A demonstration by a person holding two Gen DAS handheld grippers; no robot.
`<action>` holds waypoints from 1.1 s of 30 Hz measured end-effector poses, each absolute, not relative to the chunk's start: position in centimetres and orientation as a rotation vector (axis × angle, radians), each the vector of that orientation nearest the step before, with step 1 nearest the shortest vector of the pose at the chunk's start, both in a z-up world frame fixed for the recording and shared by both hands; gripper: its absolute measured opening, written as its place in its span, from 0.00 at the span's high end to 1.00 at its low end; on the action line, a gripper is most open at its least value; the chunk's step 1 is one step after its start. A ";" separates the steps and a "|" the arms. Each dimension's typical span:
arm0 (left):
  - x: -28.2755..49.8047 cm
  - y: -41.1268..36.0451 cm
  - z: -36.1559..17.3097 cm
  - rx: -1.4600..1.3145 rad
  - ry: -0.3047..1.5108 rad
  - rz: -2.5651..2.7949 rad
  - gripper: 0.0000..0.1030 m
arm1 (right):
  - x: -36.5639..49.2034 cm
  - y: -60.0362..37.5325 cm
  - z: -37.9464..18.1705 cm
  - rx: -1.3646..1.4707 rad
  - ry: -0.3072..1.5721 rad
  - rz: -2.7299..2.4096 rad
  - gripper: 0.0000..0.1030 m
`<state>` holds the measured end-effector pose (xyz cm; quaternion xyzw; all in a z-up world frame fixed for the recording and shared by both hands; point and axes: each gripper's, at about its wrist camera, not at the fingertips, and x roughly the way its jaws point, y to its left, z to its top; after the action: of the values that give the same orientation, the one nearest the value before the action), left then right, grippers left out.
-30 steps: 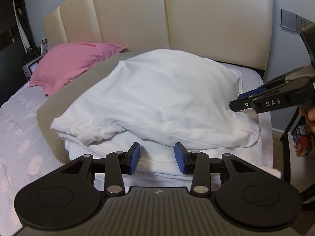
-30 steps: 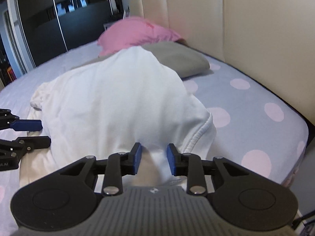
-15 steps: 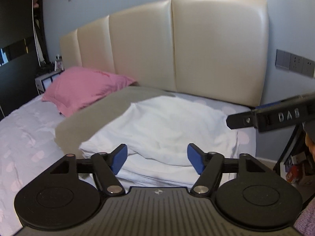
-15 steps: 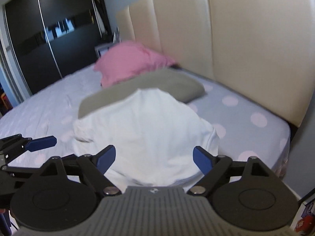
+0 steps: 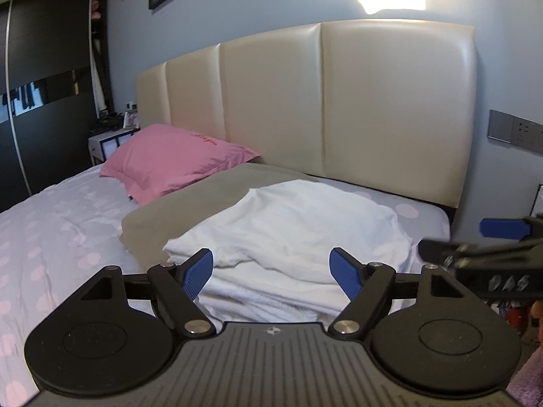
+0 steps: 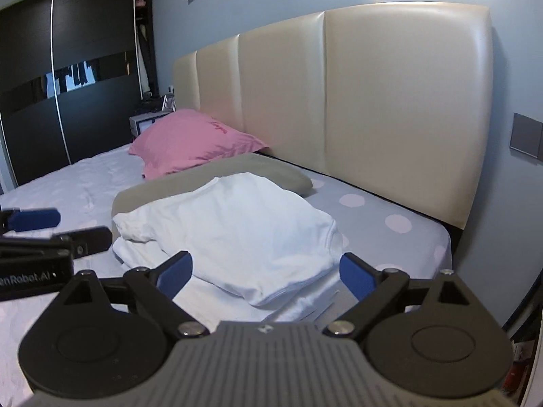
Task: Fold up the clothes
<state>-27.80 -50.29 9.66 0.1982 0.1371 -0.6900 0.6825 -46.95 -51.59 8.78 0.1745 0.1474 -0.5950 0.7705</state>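
Note:
A folded white garment point(image 5: 292, 237) lies on a stack of white folded clothes at the near right corner of the bed; it also shows in the right wrist view point(image 6: 237, 230). My left gripper point(image 5: 273, 271) is open and empty, held back from the stack. My right gripper point(image 6: 266, 273) is open and empty, also back from the stack. The right gripper shows at the right edge of the left wrist view point(image 5: 475, 247). The left gripper shows at the left edge of the right wrist view point(image 6: 51, 234).
A grey-beige pillow point(image 5: 203, 196) lies under and behind the clothes. A pink pillow point(image 5: 176, 159) lies further left. A cream padded headboard point(image 5: 339, 101) backs the bed. The dotted sheet point(image 5: 51, 237) spreads left. A dark wardrobe point(image 6: 68, 84) stands far left.
Both grippers opened wide, let go of the white garment and pulled back and up from the stack. The garment now rests folded on the pile.

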 end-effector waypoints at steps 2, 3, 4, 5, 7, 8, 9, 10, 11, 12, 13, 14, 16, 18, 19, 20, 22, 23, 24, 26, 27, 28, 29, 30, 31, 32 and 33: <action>-27.8 -50.2 9.1 0.454 0.313 -1.535 0.27 | -47.3 -51.6 8.6 0.395 0.285 -1.303 0.07; -27.7 -50.1 8.8 0.454 0.317 -1.534 0.27 | -47.5 -51.7 8.4 0.405 0.275 -1.307 0.05; -27.7 -50.0 8.5 0.454 0.322 -1.532 0.27 | -47.5 -51.9 8.3 0.422 0.274 -1.310 0.04; -27.6 -50.0 8.3 0.457 0.335 -1.528 0.27 | -47.6 -52.2 8.1 0.445 0.276 -1.312 0.04; -27.4 -49.9 7.7 0.463 0.361 -1.519 0.27 | -47.5 -52.8 7.6 0.492 0.295 -1.310 0.04; -27.3 -49.9 7.4 0.466 0.373 -1.514 0.27 | -47.4 -53.0 7.3 0.507 0.310 -1.315 0.04; -27.1 -49.9 7.2 0.470 0.382 -1.507 0.27 | -47.2 -53.1 7.1 0.514 0.326 -1.322 0.04; -27.1 -49.9 7.1 0.477 0.382 -1.498 0.27 | -47.1 -53.2 7.0 0.516 0.338 -1.325 0.04; -27.1 -49.9 6.9 0.483 0.381 -1.489 0.27 | -46.9 -53.2 6.9 0.511 0.343 -1.322 0.04; -27.1 -49.9 6.9 0.487 0.378 -1.481 0.27 | -46.8 -53.1 7.0 0.505 0.345 -1.314 0.04; -27.0 -49.9 6.8 0.490 0.376 -1.473 0.27 | -46.6 -53.0 7.0 0.498 0.342 -1.308 0.04; -27.0 -49.9 6.7 0.487 0.382 -1.470 0.27 | -46.5 -52.8 7.1 0.491 0.338 -1.304 0.04; -26.8 -50.0 6.7 0.486 0.401 -1.473 0.27 | -46.2 -52.5 7.3 0.473 0.332 -1.296 0.04; -26.8 -50.0 6.6 0.492 0.412 -1.471 0.27 | -45.7 -52.3 7.4 0.458 0.334 -1.284 0.04; -26.8 -49.9 6.5 0.499 0.413 -1.472 0.27 | -45.5 -52.2 7.5 0.454 0.337 -1.277 0.04; -26.8 -49.9 6.5 0.507 0.414 -1.469 0.27 | -45.4 -52.2 7.5 0.454 0.342 -1.272 0.04; -26.7 -49.9 6.4 0.512 0.420 -1.465 0.27 | -45.1 -52.2 7.4 0.456 0.353 -1.267 0.04; -26.7 -49.9 6.4 0.512 0.426 -1.463 0.27 | -45.1 -52.2 7.4 0.456 0.356 -1.267 0.04; -26.7 -49.9 6.4 0.511 0.431 -1.462 0.27 | -45.1 -52.2 7.4 0.456 0.360 -1.268 0.04; -26.6 -49.9 6.4 0.509 0.441 -1.460 0.27 | -45.2 -52.1 7.4 0.458 0.359 -1.269 0.04; -26.6 -49.8 6.4 0.510 0.440 -1.458 0.27 | -45.2 -52.1 7.4 0.460 0.358 -1.270 0.04; -26.7 -49.8 6.3 0.514 0.439 -1.456 0.27 | -45.2 -52.1 7.4 0.461 0.358 -1.271 0.04; -26.7 -49.8 6.3 0.516 0.441 -1.455 0.27 | -45.2 -52.1 7.4 0.460 0.359 -1.271 0.04; -26.7 -49.8 6.3 0.515 0.445 -1.455 0.27 | -45.2 -52.2 7.4 0.460 0.361 -1.271 0.04; -26.7 -49.8 6.3 0.515 0.450 -1.455 0.27 | -45.1 -52.2 7.4 0.459 0.363 -1.270 0.04; -26.7 -49.9 6.3 0.514 0.454 -1.455 0.27 | -45.1 -52.2 7.4 0.458 0.364 -1.269 0.04; -26.7 -49.9 6.3 0.513 0.459 -1.454 0.27 | -45.0 -52.1 7.4 0.456 0.365 -1.268 0.04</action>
<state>-26.65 -49.89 6.29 0.2299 0.2054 -0.6512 0.6934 -45.05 -52.13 7.39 0.2100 0.1681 -0.5839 0.7660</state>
